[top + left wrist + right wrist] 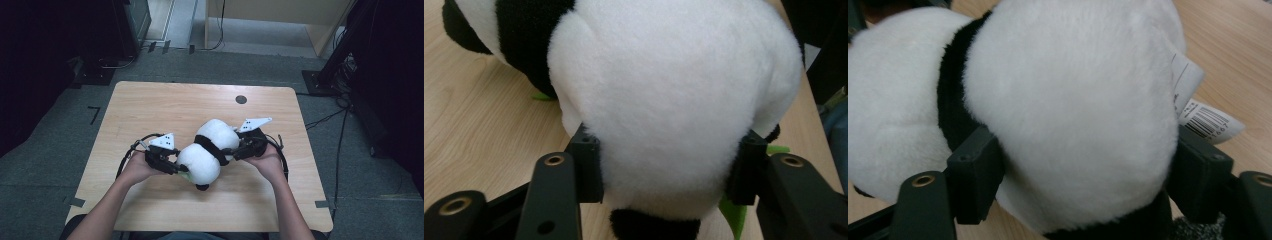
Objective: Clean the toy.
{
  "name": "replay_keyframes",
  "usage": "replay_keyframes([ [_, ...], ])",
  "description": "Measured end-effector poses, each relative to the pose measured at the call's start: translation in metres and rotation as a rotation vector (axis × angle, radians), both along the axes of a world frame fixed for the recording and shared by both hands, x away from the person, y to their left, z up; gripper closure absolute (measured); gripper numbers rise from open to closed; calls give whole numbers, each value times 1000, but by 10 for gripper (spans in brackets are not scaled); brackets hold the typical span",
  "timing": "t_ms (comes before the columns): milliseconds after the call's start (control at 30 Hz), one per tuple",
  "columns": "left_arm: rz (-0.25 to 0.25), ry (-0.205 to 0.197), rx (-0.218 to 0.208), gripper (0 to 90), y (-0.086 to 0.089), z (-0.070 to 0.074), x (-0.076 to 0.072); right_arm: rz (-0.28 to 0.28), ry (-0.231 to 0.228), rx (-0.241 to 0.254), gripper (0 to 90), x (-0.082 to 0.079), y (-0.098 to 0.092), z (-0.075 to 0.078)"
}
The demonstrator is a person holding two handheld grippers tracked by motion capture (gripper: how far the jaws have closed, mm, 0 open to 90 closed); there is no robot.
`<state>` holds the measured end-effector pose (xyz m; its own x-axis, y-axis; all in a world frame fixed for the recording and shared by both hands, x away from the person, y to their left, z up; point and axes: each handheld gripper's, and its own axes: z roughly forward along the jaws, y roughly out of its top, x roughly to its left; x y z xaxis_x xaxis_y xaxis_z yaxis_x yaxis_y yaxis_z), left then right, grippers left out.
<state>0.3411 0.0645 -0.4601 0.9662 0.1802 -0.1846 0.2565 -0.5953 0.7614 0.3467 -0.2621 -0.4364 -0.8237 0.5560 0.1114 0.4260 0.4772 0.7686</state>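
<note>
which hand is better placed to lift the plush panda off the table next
Left, marginally: the left tongs clamp the plush panda deep across one rounded end. The right tongs squeeze the other end.

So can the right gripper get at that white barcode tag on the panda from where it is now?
Probably not: the right gripper is clamped around the plush panda, and the barcode tag sits outside its jaws, beside one of them.

Plush panda [210, 150] between both claws

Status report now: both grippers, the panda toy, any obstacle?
Left gripper clamped on plush panda, one end. Right gripper clamped on other end. Panda on wooden table. Nothing in the way.
</note>
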Motion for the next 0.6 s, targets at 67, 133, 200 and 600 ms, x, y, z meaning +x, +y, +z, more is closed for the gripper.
replay_keyframes([
  [67,17,19,-7,525,2,1,2,-23,3,-12,228,1,-1,-2],
  [133,40,41,-26,539,4,3,4,-48,5,2,224,1,-4,-4],
  [200,83,55,-45,546,7,6,6,-94,-1,15,275,1,-10,-2],
  [600,333,65,-136,551,29,15,18,-322,2,43,265,1,-61,-9],
])
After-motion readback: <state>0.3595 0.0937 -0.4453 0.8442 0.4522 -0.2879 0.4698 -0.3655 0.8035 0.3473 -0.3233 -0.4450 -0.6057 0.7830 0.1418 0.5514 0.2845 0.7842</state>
